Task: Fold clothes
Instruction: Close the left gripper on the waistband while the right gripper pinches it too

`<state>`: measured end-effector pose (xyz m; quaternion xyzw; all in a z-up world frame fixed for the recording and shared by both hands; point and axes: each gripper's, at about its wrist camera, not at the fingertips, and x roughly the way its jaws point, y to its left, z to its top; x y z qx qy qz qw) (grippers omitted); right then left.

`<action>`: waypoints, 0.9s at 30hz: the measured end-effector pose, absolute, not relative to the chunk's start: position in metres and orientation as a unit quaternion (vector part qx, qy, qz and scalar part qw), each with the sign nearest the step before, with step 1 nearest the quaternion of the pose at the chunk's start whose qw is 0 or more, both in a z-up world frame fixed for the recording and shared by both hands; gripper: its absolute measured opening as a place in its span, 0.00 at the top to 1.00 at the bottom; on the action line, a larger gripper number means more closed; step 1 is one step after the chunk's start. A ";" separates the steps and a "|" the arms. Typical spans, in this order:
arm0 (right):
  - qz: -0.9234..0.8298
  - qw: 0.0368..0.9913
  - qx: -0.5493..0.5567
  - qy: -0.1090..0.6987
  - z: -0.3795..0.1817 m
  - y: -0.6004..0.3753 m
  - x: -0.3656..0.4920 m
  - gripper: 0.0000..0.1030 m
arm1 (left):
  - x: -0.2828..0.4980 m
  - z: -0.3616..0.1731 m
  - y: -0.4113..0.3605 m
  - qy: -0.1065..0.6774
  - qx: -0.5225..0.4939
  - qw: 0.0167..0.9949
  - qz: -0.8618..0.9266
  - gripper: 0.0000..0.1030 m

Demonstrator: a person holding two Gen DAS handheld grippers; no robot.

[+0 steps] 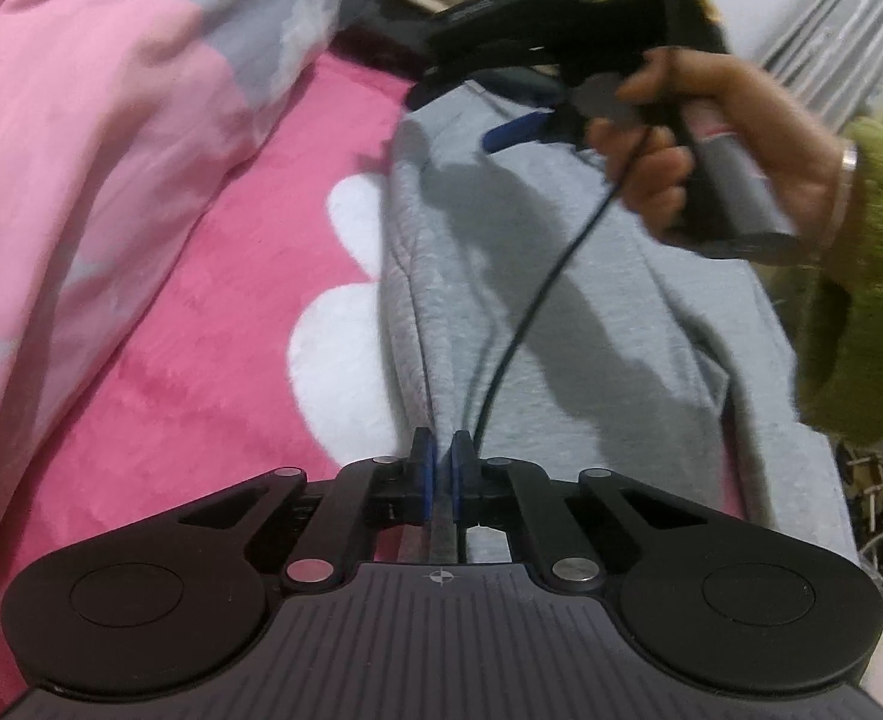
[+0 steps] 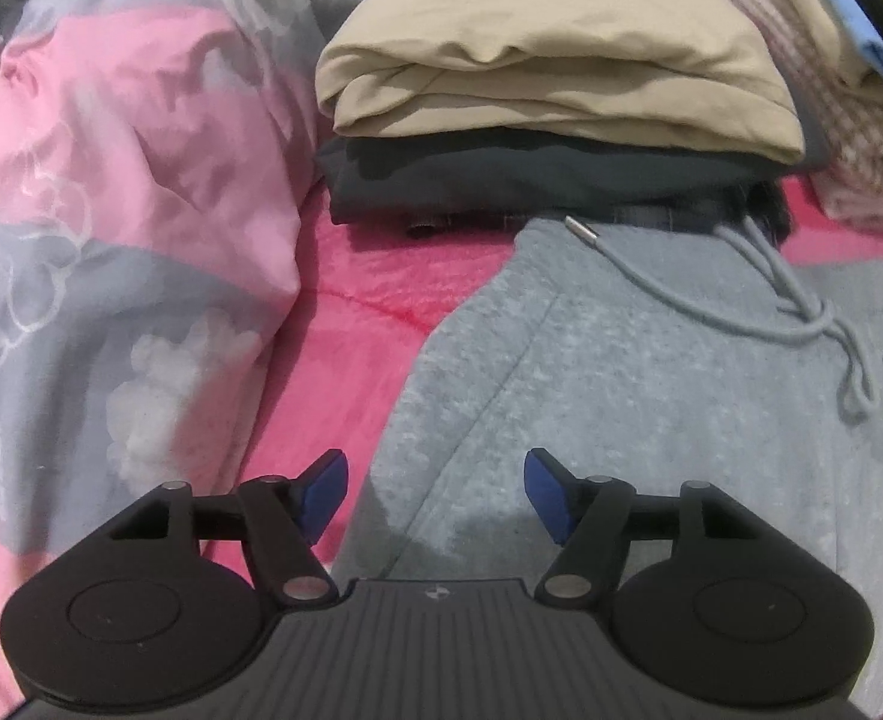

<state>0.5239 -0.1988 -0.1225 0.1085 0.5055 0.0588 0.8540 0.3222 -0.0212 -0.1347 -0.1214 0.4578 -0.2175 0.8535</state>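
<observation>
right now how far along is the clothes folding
Done: a beige garment and a dark one lie folded and stacked. In hand: the grey hoodie lies on the pink blanket; the left gripper is shut on its edge, the right gripper is open above it. Left: the hoodie's folds, then stacking.

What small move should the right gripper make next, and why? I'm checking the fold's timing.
Probably lower the right gripper and close on the grey hoodie beneath it. Its jaws stand open over the fabric with nothing between them, while the left gripper is already shut on the hoodie's edge, so a second grip seems needed before folding.
</observation>
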 end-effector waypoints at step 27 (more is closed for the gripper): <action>0.066 0.889 -0.072 0.447 -0.128 -0.193 0.494 0.90 | 0.302 -0.116 -0.045 0.406 -0.097 0.855 -0.306 0.97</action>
